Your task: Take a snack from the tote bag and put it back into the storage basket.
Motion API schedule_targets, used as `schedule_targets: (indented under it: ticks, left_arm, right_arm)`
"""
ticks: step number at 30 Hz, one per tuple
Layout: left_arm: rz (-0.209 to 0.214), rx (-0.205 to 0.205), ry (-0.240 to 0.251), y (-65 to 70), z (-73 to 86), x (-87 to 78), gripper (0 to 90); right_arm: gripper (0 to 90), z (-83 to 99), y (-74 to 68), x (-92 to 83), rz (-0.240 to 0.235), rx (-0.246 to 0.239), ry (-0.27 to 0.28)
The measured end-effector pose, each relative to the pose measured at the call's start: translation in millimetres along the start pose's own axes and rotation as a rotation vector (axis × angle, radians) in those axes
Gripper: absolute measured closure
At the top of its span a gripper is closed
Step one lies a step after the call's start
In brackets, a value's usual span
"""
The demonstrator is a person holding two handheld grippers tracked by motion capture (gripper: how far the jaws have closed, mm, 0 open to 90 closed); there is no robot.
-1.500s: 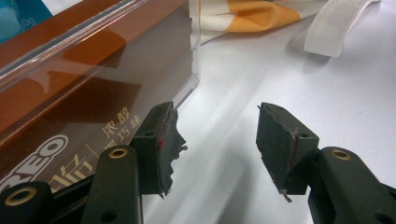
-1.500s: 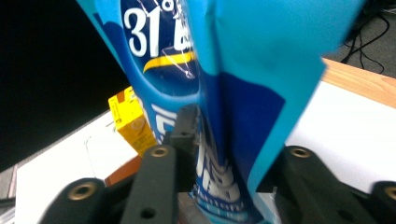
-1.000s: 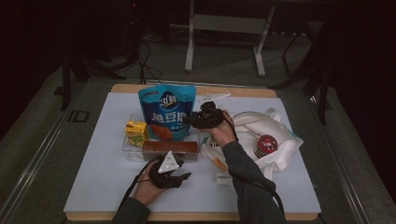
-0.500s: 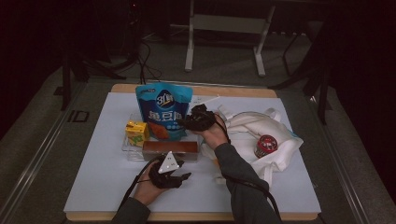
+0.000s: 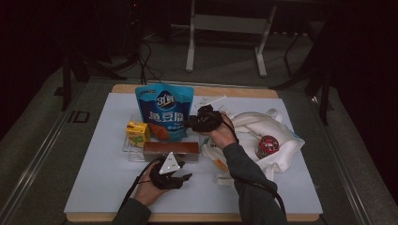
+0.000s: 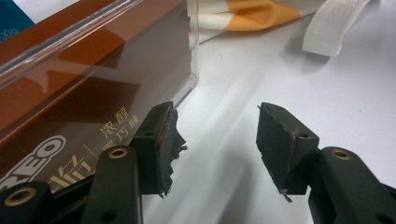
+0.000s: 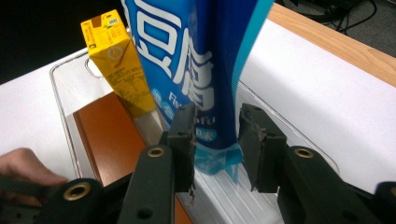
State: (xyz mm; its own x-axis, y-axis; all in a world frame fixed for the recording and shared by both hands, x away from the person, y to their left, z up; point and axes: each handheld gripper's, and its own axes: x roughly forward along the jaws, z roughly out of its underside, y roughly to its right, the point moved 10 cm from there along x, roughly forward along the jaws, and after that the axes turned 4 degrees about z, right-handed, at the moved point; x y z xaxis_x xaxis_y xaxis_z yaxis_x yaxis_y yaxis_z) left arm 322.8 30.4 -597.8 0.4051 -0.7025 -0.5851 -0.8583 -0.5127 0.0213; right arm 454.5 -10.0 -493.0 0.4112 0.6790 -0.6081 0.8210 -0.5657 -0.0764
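A blue snack bag (image 5: 162, 112) stands upright in a clear plastic tray (image 5: 127, 152), beside a yellow juice carton (image 5: 137, 132) and a long brown box (image 5: 171, 150). My right gripper (image 5: 195, 123) reaches in from the right. Its jaws have just been closing, and in the right gripper view they (image 7: 217, 126) pinch the lower edge of the bag (image 7: 201, 56) above the tray (image 7: 289, 140). The left gripper (image 5: 180, 174) rests on the table before the brown box. It stands open (image 6: 215, 135) over bare tabletop, with the box (image 6: 70, 93) to its left.
A white tote bag (image 5: 263, 126) lies crumpled to the right of the tray, with a round red tin (image 5: 267, 146) on it. Its strap (image 6: 336, 28) reaches toward the left gripper. The table's wooden far edge (image 5: 234, 91) runs behind the tray.
The blue bag has shifted slightly left and down into the tray with the right gripper on it. The left hand has kept still.
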Motion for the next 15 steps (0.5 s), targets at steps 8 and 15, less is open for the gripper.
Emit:
schedule_targets:
  ticks: [8, 15]
  left_arm:
    - [0.001, -0.002, -0.001, 0.0, 0.1, -0.2, 47.1]
    - [0.001, 0.0, 0.0, 0.1, 0.0, 0.1, 47.1]
  right_arm:
    - [86.8, 4.5, 6.9, 7.6, 0.048, 0.008, -0.037]
    - [89.8, -3.0, 0.4, 21.8, 0.123, -0.025, -0.059]
